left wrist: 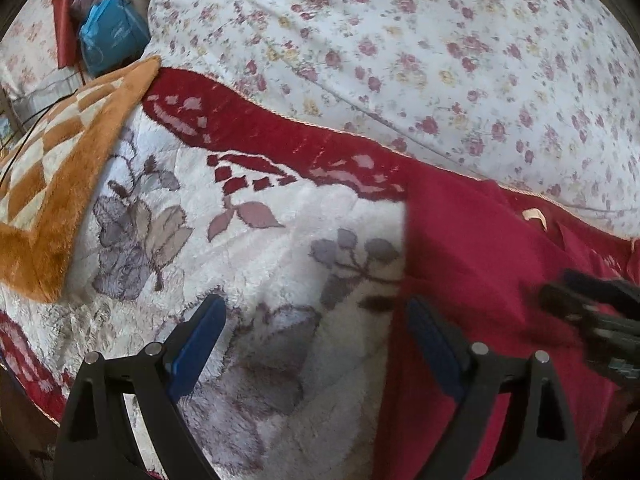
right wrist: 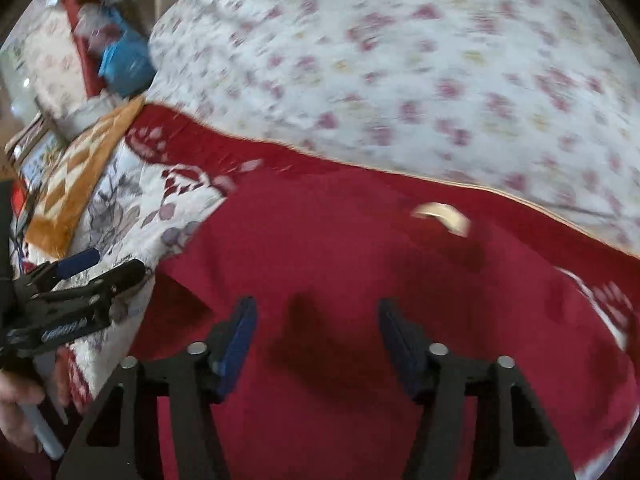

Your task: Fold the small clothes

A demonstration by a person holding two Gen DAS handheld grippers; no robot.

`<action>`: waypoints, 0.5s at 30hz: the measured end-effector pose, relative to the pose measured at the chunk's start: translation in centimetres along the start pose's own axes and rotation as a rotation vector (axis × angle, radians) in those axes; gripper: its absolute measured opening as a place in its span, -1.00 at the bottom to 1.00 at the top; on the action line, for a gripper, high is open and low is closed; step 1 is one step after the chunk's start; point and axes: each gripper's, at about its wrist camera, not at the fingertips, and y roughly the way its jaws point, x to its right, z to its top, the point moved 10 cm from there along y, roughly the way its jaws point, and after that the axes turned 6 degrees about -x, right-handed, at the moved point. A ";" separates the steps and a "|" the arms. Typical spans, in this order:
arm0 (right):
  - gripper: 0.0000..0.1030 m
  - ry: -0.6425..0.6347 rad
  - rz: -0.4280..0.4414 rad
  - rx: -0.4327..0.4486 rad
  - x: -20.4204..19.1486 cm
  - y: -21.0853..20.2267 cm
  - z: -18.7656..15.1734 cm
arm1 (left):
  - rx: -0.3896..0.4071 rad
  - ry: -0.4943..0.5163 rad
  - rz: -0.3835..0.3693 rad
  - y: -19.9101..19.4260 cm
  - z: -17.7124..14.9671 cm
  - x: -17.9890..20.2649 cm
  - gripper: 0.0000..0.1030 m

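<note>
A dark red garment (left wrist: 480, 260) (right wrist: 340, 248) lies spread flat on a white plush blanket (left wrist: 240, 260) that has grey flowers and a red border. A cream label (left wrist: 534, 216) (right wrist: 444, 214) shows near its far edge. My left gripper (left wrist: 316, 304) is open over the blanket; its right finger (left wrist: 432, 344) hangs over the garment's left edge. In the right wrist view the left gripper (right wrist: 104, 266) sits at the far left. My right gripper (right wrist: 316, 304) is open just above the middle of the garment, with nothing between its pads. It appears blurred at the right edge (left wrist: 592, 312) of the left wrist view.
A large floral duvet (left wrist: 400, 40) (right wrist: 400, 60) bulges behind the blanket. An orange checkered plush cloth (left wrist: 60, 160) (right wrist: 80, 172) lies at the left. A blue bag (left wrist: 112, 36) and clutter sit at the far left. A hand (right wrist: 20, 412) holds the left gripper.
</note>
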 end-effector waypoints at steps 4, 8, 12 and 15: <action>-0.03 0.048 0.071 -0.046 -2.1 3.9 0.3 | 0.009 -0.034 -0.010 0.3 0.9 -0.6 0.77; -0.03 0.015 0.075 -0.046 -2.3 2.3 -0.5 | 0.025 -0.053 -0.067 0.2 1.8 0.4 0.77; 0.11 0.036 -0.040 -0.024 1.9 -1.0 -1.8 | 0.030 -0.014 -0.090 0.2 2.0 2.7 0.77; 0.19 0.047 -0.168 -0.018 6.3 -3.4 -3.3 | 0.016 0.023 -0.094 0.8 1.7 4.4 0.77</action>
